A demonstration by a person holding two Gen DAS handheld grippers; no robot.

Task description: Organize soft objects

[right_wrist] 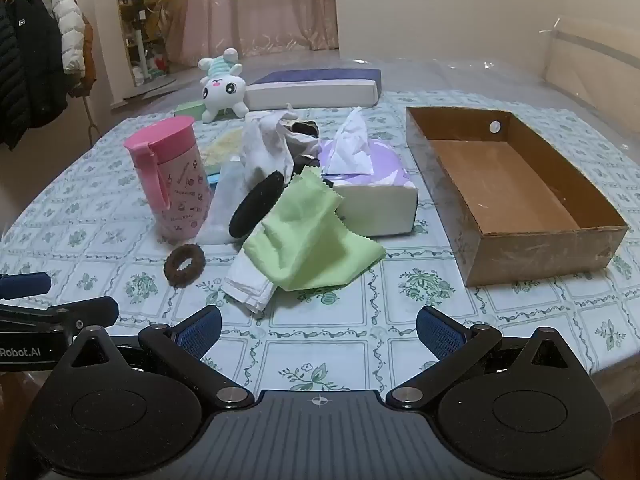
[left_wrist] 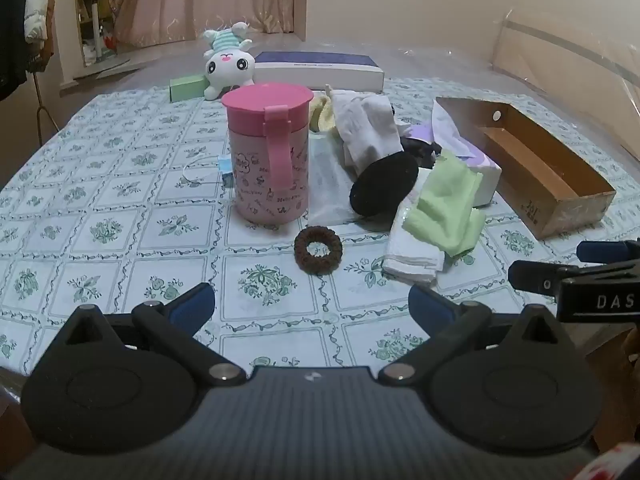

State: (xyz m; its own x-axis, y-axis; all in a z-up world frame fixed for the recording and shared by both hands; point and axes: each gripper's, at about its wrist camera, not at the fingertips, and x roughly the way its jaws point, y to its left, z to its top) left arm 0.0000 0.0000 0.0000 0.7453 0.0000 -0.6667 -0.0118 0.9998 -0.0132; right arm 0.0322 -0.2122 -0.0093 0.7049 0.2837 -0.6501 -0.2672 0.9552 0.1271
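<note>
Floral tablecloth (right_wrist: 320, 344); only the right view shows the cardboard box (right_wrist: 532, 216) floor. Green cloth (right_wrist: 308, 236) lies at twelve o'clock from the released right gripper (right_wrist: 319, 330); left gripper (left_wrist: 312, 306) likewise released.

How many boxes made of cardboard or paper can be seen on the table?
4: the open brown cardboard box at the right; the tissue box beside it, in the middle; the long white and blue box at the back; the small green box beside the plush toy. Clutter may hide more.
</note>
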